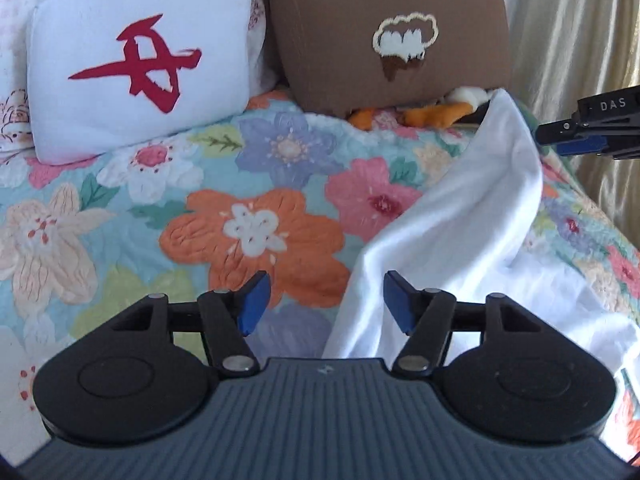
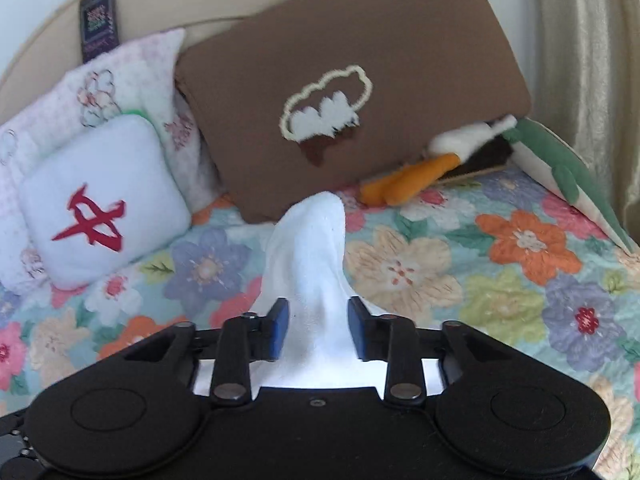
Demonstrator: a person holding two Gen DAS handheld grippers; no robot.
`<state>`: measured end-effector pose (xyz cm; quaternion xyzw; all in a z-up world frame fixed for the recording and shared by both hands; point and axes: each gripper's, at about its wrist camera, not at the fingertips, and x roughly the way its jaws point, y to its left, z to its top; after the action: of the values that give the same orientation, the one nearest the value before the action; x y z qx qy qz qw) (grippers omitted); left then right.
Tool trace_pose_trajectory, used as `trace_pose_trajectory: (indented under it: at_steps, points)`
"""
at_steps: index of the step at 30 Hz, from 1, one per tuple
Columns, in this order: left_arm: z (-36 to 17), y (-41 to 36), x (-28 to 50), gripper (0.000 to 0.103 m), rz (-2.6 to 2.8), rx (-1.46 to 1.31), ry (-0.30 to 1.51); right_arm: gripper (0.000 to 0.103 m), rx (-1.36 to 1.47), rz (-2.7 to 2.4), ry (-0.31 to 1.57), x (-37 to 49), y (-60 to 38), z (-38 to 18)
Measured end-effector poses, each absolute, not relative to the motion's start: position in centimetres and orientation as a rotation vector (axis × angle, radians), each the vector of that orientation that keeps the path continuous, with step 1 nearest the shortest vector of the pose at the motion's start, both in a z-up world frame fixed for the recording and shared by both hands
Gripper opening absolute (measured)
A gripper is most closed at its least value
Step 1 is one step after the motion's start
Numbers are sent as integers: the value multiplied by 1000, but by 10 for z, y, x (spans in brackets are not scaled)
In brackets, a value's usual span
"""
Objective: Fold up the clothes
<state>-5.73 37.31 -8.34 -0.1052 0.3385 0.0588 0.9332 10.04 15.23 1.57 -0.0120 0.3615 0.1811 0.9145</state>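
Note:
A white garment lies on the floral quilt, one part of it lifted toward the upper right. My left gripper is open and empty, hovering over the garment's left edge. My right gripper has a bunched ridge of the white garment between its blue pads. The jaws stand a moderate gap apart with the cloth filling it. The right gripper also shows in the left wrist view at the right edge, beside the raised cloth.
A white pillow with a red mark and a brown pillow lean at the head of the bed. A plush toy with orange feet lies under the brown pillow. A beige curtain hangs at right.

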Motion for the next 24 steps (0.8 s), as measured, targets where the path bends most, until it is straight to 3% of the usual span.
trace_pose_trajectory:
  at_steps: [6, 9, 12, 13, 14, 16, 21, 24]
  points:
    - [-108, 356, -54, 74, 133, -81, 818, 54, 21, 307, 908, 83, 121, -31]
    - [-117, 351, -49, 86, 146, -57, 839, 54, 51, 275, 967, 68, 101, -43]
    - [-131, 351, -42, 88, 153, -68, 853, 55, 35, 242, 991, 55, 85, -43]
    - [-137, 351, -39, 84, 167, -72, 864, 56, 31, 228, 987, 50, 78, -41]
    - [-141, 353, -36, 49, 181, -77, 871, 58, 28, 217, 981, 45, 71, -40]
    - [-141, 360, -34, 10, 190, -123, 850, 63, 18, 190, 971, 38, 59, -37]
    - [-99, 368, -55, 10, 419, -34, 635, 63, 43, 123, 977, 35, 28, -41]
    - [-97, 394, -57, 11, 469, -159, 672, 64, 82, 105, 994, 35, 15, -48]
